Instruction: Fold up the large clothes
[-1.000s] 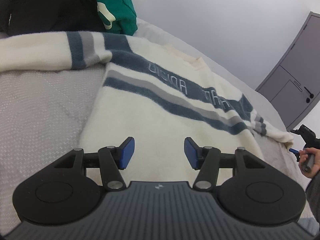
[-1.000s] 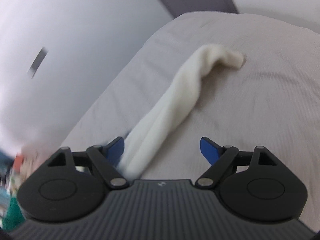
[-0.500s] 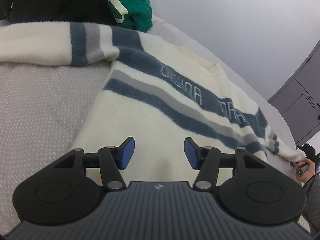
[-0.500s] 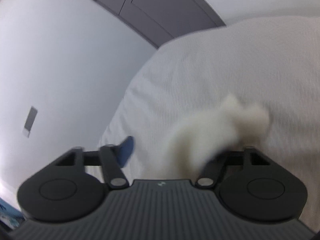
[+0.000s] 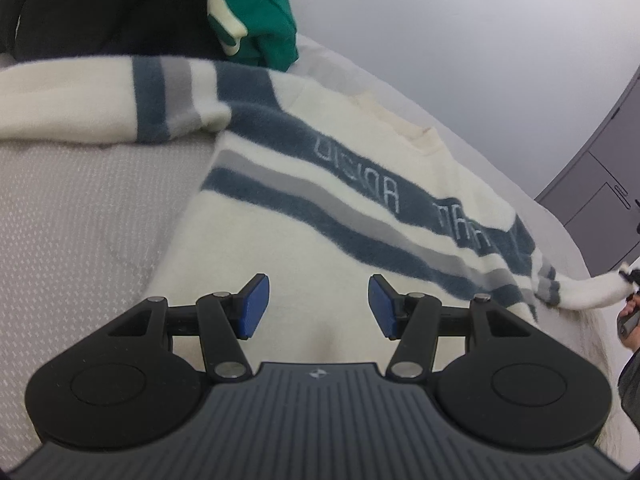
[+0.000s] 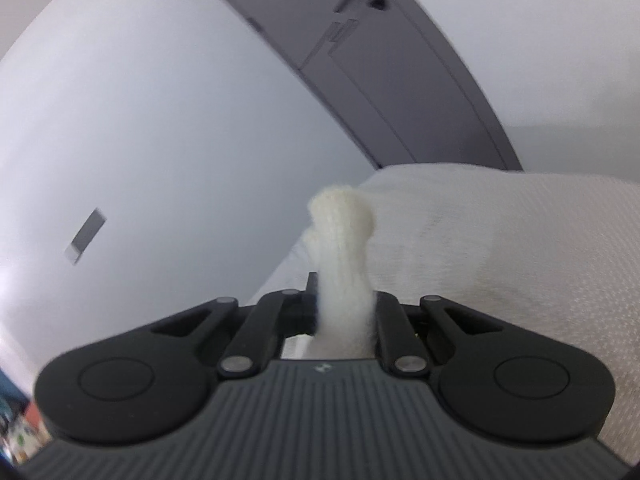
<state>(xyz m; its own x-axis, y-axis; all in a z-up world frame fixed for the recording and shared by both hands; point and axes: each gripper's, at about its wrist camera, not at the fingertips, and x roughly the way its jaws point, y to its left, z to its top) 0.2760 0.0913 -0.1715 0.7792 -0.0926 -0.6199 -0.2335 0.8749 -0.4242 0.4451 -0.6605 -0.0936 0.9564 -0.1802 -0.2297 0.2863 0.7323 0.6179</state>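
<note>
Grey bed (image 5: 80, 216) against white wall, grey door (image 6: 360, 56) at 1 o'clock. Left gripper (image 5: 318, 304) jaws apart, hovering over cream striped sweater (image 5: 320, 216) spread flat on bed. Right gripper (image 6: 345, 308) clamped on sweater cuff (image 6: 342, 240), cuff sticking up at 12. Black garment (image 5: 100, 8) and green garment (image 5: 256, 8) piled at 11

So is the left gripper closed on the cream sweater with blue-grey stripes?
No, the left gripper is open, its blue pads apart above the cream sweater with blue-grey stripes.
</note>
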